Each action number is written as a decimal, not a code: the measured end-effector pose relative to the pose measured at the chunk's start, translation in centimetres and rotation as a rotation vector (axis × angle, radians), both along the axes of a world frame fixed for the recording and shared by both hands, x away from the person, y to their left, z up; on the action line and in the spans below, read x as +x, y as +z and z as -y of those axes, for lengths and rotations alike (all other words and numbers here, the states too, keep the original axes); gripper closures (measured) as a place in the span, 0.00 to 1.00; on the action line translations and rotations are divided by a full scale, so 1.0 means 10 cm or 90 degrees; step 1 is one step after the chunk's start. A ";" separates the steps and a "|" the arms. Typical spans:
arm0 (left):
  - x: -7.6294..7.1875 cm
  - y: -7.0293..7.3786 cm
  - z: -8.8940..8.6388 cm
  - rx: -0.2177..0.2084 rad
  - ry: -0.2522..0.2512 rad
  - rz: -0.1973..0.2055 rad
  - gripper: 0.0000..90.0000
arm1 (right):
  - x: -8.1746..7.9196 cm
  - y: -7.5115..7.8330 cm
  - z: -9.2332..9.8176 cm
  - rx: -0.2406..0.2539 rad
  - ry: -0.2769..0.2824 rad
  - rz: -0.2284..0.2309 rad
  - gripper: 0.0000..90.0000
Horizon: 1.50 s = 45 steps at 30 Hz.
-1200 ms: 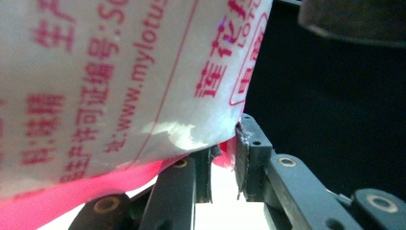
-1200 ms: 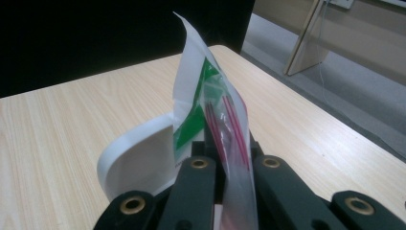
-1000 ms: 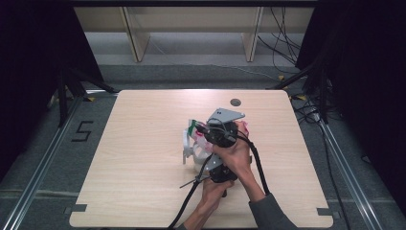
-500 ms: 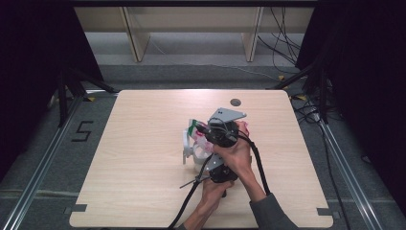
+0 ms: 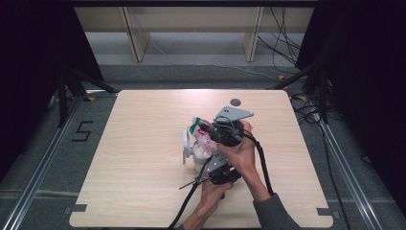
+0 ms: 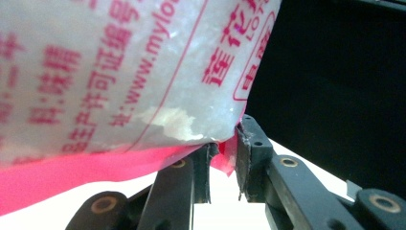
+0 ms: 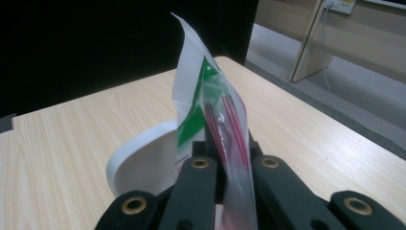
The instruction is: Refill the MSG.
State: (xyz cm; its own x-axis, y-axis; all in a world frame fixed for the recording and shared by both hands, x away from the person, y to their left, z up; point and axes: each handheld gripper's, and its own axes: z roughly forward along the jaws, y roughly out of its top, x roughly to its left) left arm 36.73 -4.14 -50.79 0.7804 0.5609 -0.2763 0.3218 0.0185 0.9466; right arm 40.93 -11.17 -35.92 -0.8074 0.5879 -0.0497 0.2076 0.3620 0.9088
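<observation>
1. Bag point(image 5: 203, 136): clear plastic pouch of white granules, red print, green corner; held up above a white bowl point(image 5: 187, 146) at mid-table, long axis running from the lower pink seam up to the top edge.
2. Right gripper point(image 7: 225, 158): jaws clenched on the bag's top edge, which rises straight out from between them; the bowl's rim lies just beyond.
3. Left gripper point(image 6: 222, 158): jaws nipping the pink bottom corner, with the bag's bulk above and left of them.
4. Relation: one gripper at each end of the bag; a pull apart, or a tilt toward the bowl below, looks likely.
5. Table point(image 5: 143, 191): pale wood, bare around the work.
6. Room: dark curtains at both sides, grey floor, cables at right.
</observation>
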 end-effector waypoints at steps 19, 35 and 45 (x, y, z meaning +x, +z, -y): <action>-0.07 -0.07 -0.05 -0.006 0.006 -0.011 0.83 | -0.07 0.12 0.22 0.049 -0.001 -0.007 1.00; -0.16 -0.14 -0.08 0.016 -0.019 -0.012 0.81 | -0.17 0.14 0.47 0.078 -0.014 -0.006 1.00; -0.26 -0.10 -0.15 0.041 -0.027 -0.019 0.77 | -0.26 0.17 0.66 0.117 -0.014 -0.005 1.00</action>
